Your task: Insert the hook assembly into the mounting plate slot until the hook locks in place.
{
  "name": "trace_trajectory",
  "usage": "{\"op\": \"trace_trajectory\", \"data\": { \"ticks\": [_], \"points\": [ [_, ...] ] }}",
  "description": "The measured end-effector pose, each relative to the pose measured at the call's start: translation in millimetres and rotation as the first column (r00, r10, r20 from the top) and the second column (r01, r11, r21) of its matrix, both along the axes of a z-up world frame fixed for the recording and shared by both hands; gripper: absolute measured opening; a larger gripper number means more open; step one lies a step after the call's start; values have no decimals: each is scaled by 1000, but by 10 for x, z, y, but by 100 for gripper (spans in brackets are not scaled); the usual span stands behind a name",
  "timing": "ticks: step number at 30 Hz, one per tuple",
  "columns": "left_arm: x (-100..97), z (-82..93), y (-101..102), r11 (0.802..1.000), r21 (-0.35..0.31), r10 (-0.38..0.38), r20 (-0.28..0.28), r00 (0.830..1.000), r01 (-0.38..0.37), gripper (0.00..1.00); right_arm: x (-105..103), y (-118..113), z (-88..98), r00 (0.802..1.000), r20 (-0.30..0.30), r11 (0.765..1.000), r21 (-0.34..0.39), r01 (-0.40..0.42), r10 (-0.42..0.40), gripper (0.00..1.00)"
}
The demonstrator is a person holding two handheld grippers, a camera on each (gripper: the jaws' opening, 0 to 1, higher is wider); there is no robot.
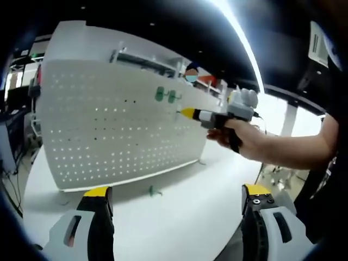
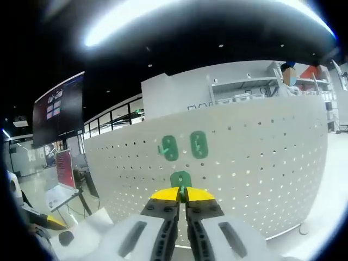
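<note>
A white pegboard mounting plate [image 1: 109, 125] [image 2: 261, 147] stands upright on the white table [image 1: 174, 212]. Two green hooks [image 1: 166, 96] [image 2: 184, 147] hang on it side by side. My right gripper [image 2: 182, 191] is shut on a third green hook [image 2: 181, 179], held just in front of the board below the two hung ones. In the left gripper view that right gripper [image 1: 187, 113] comes in from the right in a person's hand, its yellow tip at the board. My left gripper [image 1: 176, 190] is open and holds nothing. A loose green hook [image 1: 155, 190] lies on the table at the board's foot.
The table's curved edge runs along the near side. Shelving [image 1: 147, 60] stands behind the board, with another person beyond it. A red sign [image 2: 65, 168] and a dark screen stand off to the left of the right gripper view. The holder's arm [image 1: 293, 147] crosses the right side.
</note>
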State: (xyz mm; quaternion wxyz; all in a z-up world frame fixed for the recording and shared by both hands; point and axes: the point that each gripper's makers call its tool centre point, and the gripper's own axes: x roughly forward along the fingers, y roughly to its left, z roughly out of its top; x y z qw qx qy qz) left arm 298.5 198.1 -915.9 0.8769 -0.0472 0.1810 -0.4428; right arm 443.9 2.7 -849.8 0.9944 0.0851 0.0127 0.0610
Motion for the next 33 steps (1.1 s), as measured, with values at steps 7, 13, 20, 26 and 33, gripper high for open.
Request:
{"op": "trace_trajectory", "data": {
  "ticks": [7,13,20,26,33],
  "points": [
    [-114,-49,-85,999,-6,-39,-12,999,39,100,76,-261,50,997,16,997,8,74,-74,0],
    [-158,-66,-120,999,-7,-52,-21,998,52,100,151,-385,157,993,42,994,14,112,-112,0],
    [-152,-56,-120,998,-9,-56,-22,998,56,100,201,-415,231,989,67,991,7,133,-133,0],
    [-136,-55,-98,999,-8,-49,-20,999,49,99,288,-516,304,984,83,988,21,156,-157,0],
    [-105,-45,-71,999,-12,-38,-19,999,38,99,321,-592,400,980,104,985,3,172,-171,0]
  ]
}}
